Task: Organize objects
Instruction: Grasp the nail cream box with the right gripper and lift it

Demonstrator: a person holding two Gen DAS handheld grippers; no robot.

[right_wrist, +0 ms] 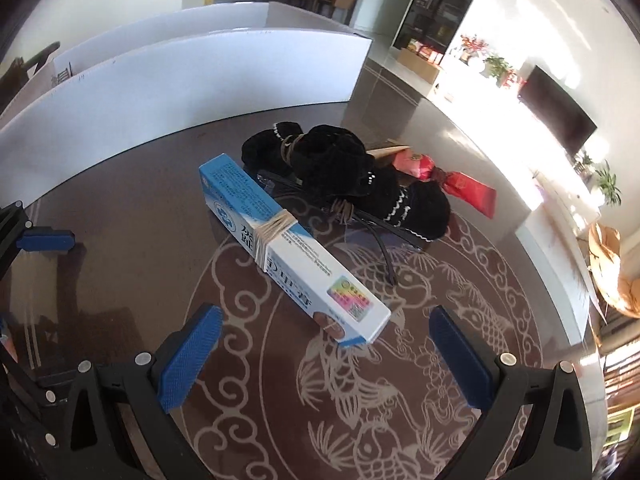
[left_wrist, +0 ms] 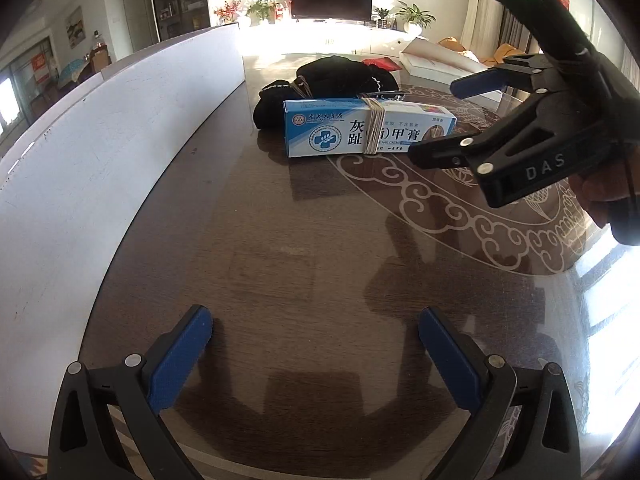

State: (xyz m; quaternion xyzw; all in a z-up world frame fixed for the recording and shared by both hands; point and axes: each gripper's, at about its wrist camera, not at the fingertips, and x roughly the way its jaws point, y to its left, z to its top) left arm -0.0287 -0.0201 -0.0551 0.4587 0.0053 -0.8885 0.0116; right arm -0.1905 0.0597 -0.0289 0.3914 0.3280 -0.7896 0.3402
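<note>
On the table (right_wrist: 120, 272): blue-and-white box (right_wrist: 292, 252) lying flat on dark glass over a pale fish-and-cloud pattern.
Box detail: rubber bands (right_wrist: 276, 232) wound round its middle; hologram sticker near the close end in the right wrist view.
Box vs right gripper (right_wrist: 324, 344): near end of the box lies between the two blue pads (right_wrist: 188, 364) — not touching either; jaws spread wide, holding nothing.
Box vs left gripper (left_wrist: 316, 348): well ahead of the fingertips, broadside on, printed face (left_wrist: 368, 128) toward the camera; bare tabletop (left_wrist: 280, 260) between.
Left gripper state: jaws apart, empty, low over the table.
Right gripper from the left view: black body (left_wrist: 532, 136) marked DAS, entering from the right — lower finger just in front of the box's right end, contact cannot be told.
Behind the box: black knitted bundle (right_wrist: 352, 176) with white trim, tied with bands, touching or just beside the box's far side.
Beyond the bundle: red and pink packet (right_wrist: 444, 180), partly hidden.
Under the bundle: thin black strips (right_wrist: 384, 252) sticking out toward the pattern.
Left edge: white board (left_wrist: 100, 152) curving along the table.
</note>
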